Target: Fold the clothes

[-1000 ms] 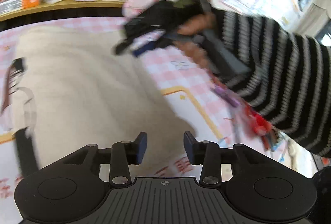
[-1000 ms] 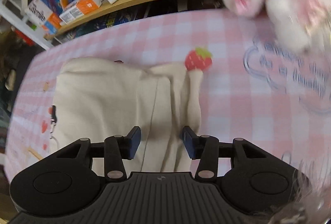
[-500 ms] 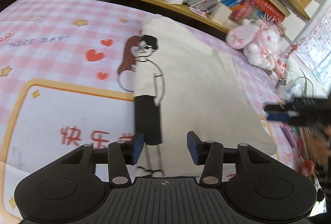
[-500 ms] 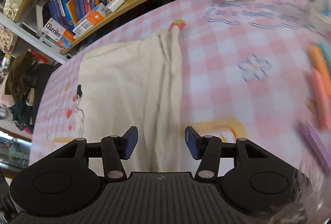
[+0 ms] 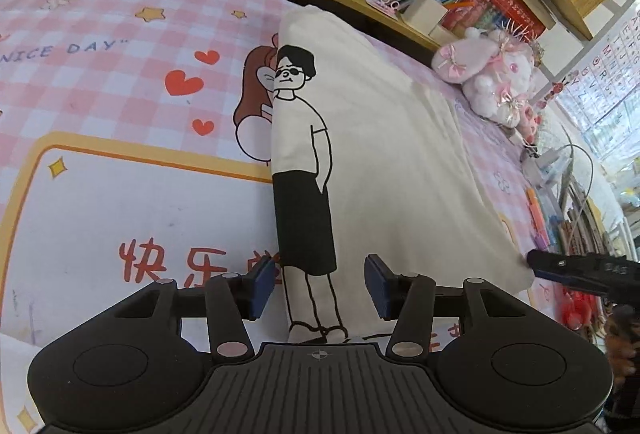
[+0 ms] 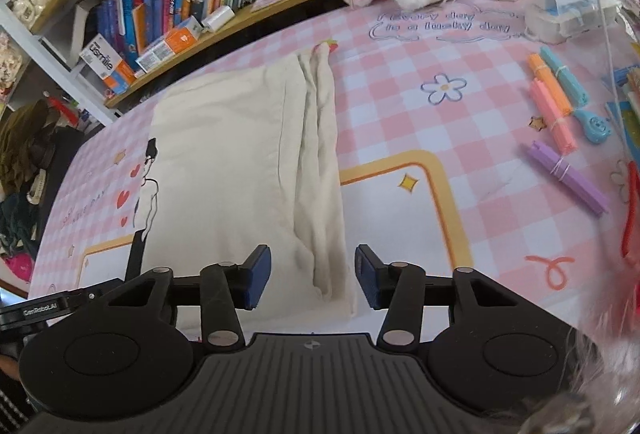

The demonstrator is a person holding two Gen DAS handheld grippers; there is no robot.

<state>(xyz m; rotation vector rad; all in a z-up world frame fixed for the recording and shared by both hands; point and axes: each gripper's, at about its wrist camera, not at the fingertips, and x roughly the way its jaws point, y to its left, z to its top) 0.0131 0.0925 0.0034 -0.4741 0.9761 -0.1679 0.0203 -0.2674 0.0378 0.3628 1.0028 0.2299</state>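
Pink checked mat (image 5: 100, 13), folded cream shirt (image 5: 380, 153) (lengthwise) ahead of both gaping grippers

left gripper (image 5: 320, 284) hovers low with its jaws spread wide, nothing between the blue pads (image 5: 262, 284); right gripper (image 6: 312, 276) likewise gapes, empty, its black tip also showing at the left view's right edge

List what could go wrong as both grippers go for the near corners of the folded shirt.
1. The right gripper, open, faces a bunched, layered edge of the cream shirt; it may pinch only some layers and undo the fold.
2. The left gripper, open, straddles the folded edge with the printed figure; a low grab could catch the pink tablecloth too.
3. Pen bundles lie right of the shirt; a swung flap might sweep them.
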